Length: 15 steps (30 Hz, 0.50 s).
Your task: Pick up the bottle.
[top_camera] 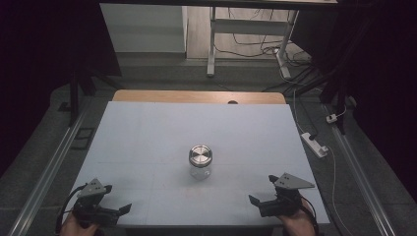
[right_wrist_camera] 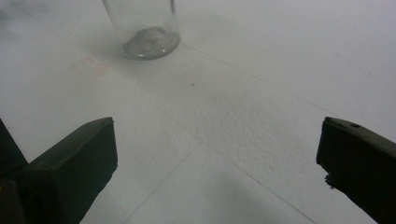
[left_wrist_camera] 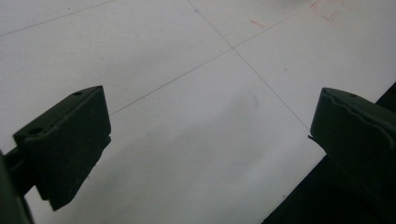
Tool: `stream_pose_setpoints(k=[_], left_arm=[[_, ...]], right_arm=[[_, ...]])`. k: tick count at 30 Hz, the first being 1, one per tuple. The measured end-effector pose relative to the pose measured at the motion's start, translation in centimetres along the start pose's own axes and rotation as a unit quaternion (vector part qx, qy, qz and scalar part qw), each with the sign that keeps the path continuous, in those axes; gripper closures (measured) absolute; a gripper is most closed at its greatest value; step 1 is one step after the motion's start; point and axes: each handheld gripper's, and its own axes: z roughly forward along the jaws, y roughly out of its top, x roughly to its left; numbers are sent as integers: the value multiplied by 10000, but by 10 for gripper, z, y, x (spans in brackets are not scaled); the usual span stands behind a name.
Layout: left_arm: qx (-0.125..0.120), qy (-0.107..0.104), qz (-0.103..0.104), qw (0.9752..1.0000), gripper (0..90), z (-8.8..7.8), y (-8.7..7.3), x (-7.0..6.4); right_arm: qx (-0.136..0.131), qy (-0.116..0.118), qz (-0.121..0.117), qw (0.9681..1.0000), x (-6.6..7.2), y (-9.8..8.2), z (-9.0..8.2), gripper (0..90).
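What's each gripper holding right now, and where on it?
Nothing. The left gripper and right gripper are both open over bare table; the lidded glass jar stands untouched at the centre.

The right tongs [right_wrist_camera: 217, 158] are pointing across the white tabletop [right_wrist_camera: 261, 84], their two black jaws standing wide apart at the bottom corners with nothing between them. A clear glass jar [right_wrist_camera: 147, 25] is standing upright on the tabletop at the upper left, well ahead of the jaws and apart from them; its top is running out of the picture. Thin lines are crossing the tabletop, and a faint reddish mark [right_wrist_camera: 91, 66] is lying just beside the jar's base.
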Motion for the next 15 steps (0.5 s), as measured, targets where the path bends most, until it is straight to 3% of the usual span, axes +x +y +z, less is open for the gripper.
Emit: stream_pose_setpoints(k=[5,15], left_arm=[[7,-13,-4,10000,0,0,0,0],[9,-25,-2,10000,0,0,0,1]], right_arm=[[-76,116,-100,9999,4,4,5,0],[-56,397,-13,9992,7,11,15,0]])
